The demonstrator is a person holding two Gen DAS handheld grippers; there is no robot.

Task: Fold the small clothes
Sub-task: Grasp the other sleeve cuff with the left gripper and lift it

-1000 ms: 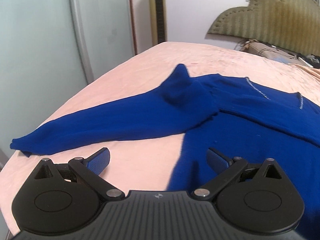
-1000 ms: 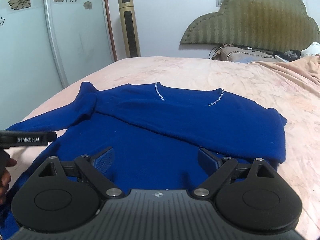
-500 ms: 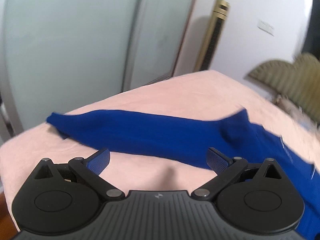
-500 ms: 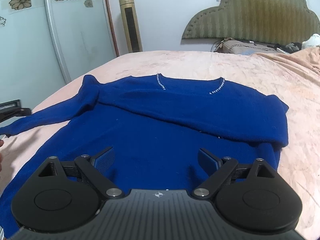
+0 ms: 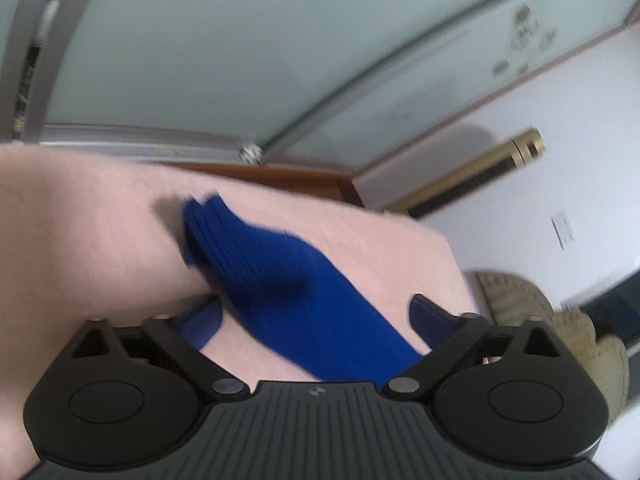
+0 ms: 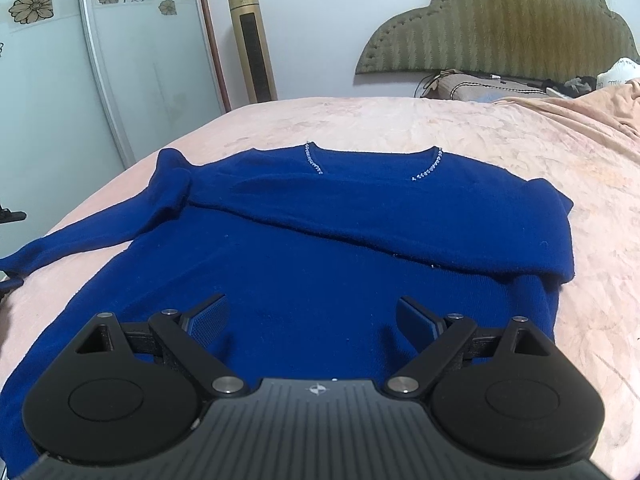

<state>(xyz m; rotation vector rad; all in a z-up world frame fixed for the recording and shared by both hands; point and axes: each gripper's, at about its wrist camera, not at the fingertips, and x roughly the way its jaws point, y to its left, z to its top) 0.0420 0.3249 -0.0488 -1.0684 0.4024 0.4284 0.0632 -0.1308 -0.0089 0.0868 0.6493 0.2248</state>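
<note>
Left wrist view: your left tongs [image 5: 316,312], closing, straddle the blue sweater's sleeve [image 5: 288,280] without pressing it. Your right tongs [image 6: 312,320] hang apart over the sweater [image 6: 320,264], spread on the pink bed [image 6: 440,128].

Royal blue sweater [image 6: 320,280] with tiny silvery beads along the neckline, pale pink bedspread [image 6: 500,152] with a faint blotchy print, olive striped headboard [image 6: 500,28], flower decals on the wardrobe doors [image 6: 52,60].
</note>
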